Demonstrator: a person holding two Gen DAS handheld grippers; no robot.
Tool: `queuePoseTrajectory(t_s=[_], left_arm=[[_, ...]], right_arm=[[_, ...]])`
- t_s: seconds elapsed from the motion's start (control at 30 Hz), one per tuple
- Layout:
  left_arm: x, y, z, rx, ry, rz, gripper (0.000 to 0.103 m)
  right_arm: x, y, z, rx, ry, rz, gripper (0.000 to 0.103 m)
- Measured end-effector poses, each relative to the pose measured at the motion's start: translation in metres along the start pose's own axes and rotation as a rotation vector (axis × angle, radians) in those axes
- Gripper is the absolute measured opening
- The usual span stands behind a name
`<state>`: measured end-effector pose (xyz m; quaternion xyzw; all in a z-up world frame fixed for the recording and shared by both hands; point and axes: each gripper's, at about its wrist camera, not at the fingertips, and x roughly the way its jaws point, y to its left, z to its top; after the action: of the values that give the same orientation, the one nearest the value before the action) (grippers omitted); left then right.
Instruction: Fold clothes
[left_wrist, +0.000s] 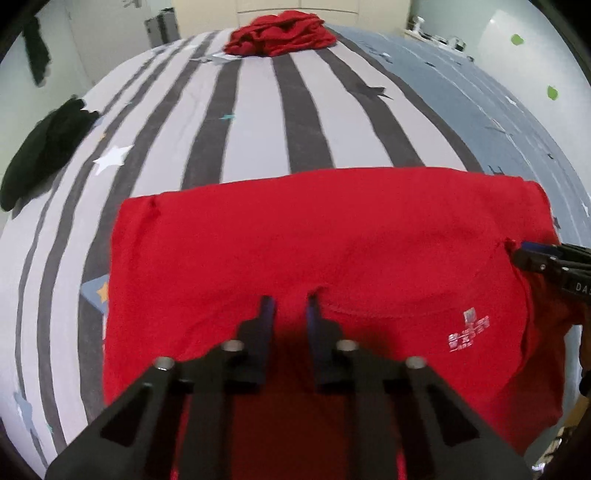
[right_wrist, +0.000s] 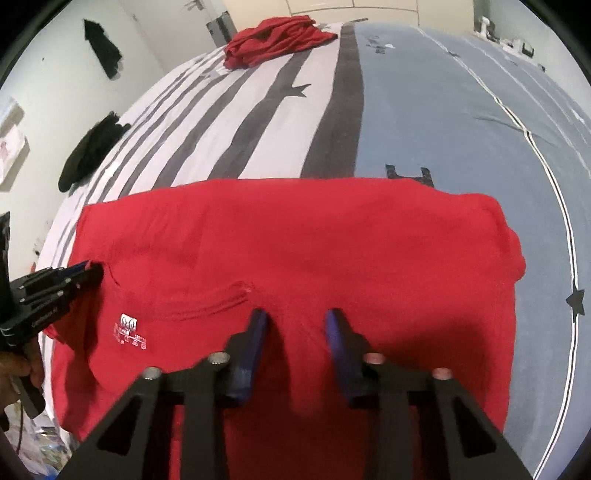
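A red T-shirt (left_wrist: 332, 240) (right_wrist: 295, 240) lies flat across the near end of the bed, with a small white logo (left_wrist: 469, 330) on its chest. My left gripper (left_wrist: 290, 301) points down onto it beside the collar, jaws nearly together with red cloth pinched between them. In the right wrist view the left gripper (right_wrist: 92, 267) bites the shirt's left part, where the cloth creases. My right gripper (right_wrist: 295, 317) is shut on a raised ridge of the shirt just right of the collar (right_wrist: 229, 295). From the left wrist view the right gripper (left_wrist: 517, 253) puckers the cloth at its tips.
The bed cover (left_wrist: 251, 129) is grey and white striped, with a blue-grey part (left_wrist: 480, 110) on the right. A pile of red clothes (left_wrist: 280, 35) lies at the far end. A black garment (left_wrist: 40, 147) sits at the left edge. A hand (right_wrist: 22, 369) holds the left gripper.
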<state>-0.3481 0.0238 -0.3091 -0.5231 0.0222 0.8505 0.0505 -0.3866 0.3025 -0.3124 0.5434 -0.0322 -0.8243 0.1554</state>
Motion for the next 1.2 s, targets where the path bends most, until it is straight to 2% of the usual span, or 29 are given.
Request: queuePoseTrajectory(t_s=[0.13, 0.27, 0.37, 0.47, 0.6, 0.63, 0.7, 0.8, 0.97, 1.1, 1.17, 1.2], left_arm=[[-0.033, 0.0, -0.009, -0.024, -0.066, -0.015, 0.008], [-0.085, 0.001, -0.033, -0.042, -0.115, -0.038, 0.007], [-0.119, 0.002, -0.064, -0.041, -0.114, -0.061, 0.007], [-0.136, -0.001, -0.104, -0.055, -0.051, -0.095, 0.007], [-0.14, -0.002, -0.154, -0.076, 0.075, -0.13, 0.01], [-0.139, -0.003, -0.162, -0.077, 0.103, -0.128, 0.011], [-0.14, -0.002, -0.171, -0.086, 0.132, -0.136, 0.015], [-0.144, -0.004, -0.173, -0.069, 0.142, -0.139, 0.017], [-0.143, -0.002, -0.155, -0.057, 0.089, -0.12, 0.017], [-0.123, 0.008, -0.121, -0.091, 0.017, -0.07, 0.018], [-0.108, 0.019, -0.094, -0.104, -0.034, -0.025, 0.018], [-0.099, 0.025, -0.078, -0.112, -0.054, -0.004, 0.018]], right_arm=[[-0.02, 0.005, -0.006, -0.009, -0.059, -0.01, 0.003], [-0.061, 0.007, -0.028, -0.012, -0.12, 0.006, 0.003], [-0.092, 0.009, -0.058, -0.009, -0.126, 0.031, 0.003], [-0.1, 0.029, -0.078, -0.002, -0.099, 0.05, 0.003], [-0.109, 0.04, -0.136, -0.014, 0.015, 0.071, 0.003], [-0.105, 0.042, -0.154, -0.013, 0.078, 0.075, 0.004], [-0.102, 0.044, -0.173, -0.016, 0.139, 0.06, 0.004], [-0.111, 0.043, -0.188, 0.003, 0.147, 0.062, 0.005], [-0.114, 0.047, -0.169, 0.002, 0.078, 0.076, 0.005], [-0.096, 0.048, -0.126, -0.013, -0.026, 0.036, 0.008], [-0.08, 0.039, -0.097, 0.014, -0.077, 0.0, 0.017], [-0.073, 0.035, -0.083, 0.027, -0.102, -0.017, 0.017]])
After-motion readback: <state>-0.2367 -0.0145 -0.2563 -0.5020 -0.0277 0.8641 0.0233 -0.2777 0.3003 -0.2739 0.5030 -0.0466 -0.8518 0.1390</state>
